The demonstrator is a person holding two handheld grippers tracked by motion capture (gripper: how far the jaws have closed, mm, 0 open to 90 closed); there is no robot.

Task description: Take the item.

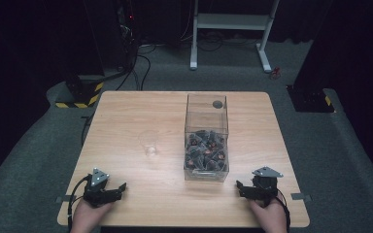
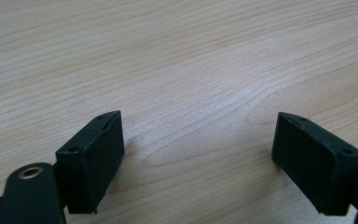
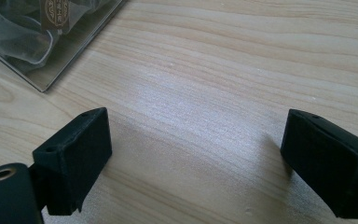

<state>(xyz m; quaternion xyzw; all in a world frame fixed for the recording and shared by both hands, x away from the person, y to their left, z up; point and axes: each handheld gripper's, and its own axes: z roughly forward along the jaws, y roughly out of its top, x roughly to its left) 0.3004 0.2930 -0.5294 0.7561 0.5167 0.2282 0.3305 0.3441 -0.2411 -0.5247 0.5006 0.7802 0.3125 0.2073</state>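
A clear plastic box (image 1: pixel 206 114) stands right of the table's middle, its lower half holding several dark mesh sachets (image 1: pixel 205 148) with brown tags. A small clear cup (image 1: pixel 149 143) stands to its left. My left gripper (image 1: pixel 120 191) rests on the wood near the front left edge, jaws wide apart with bare wood between them (image 2: pixel 198 154). My right gripper (image 1: pixel 240 189) rests near the front right, just below the box, also open and holding nothing (image 3: pixel 196 158). A corner of the box (image 3: pixel 51 60) with pale sachets inside shows at the upper left of the right gripper view.
The wooden table (image 1: pixel 126 111) sits on grey carpet. Behind it stand a white desk frame (image 1: pixel 230 22), dark equipment with cables at the back left, and a black base with yellow-striped edges (image 1: pixel 80 94).
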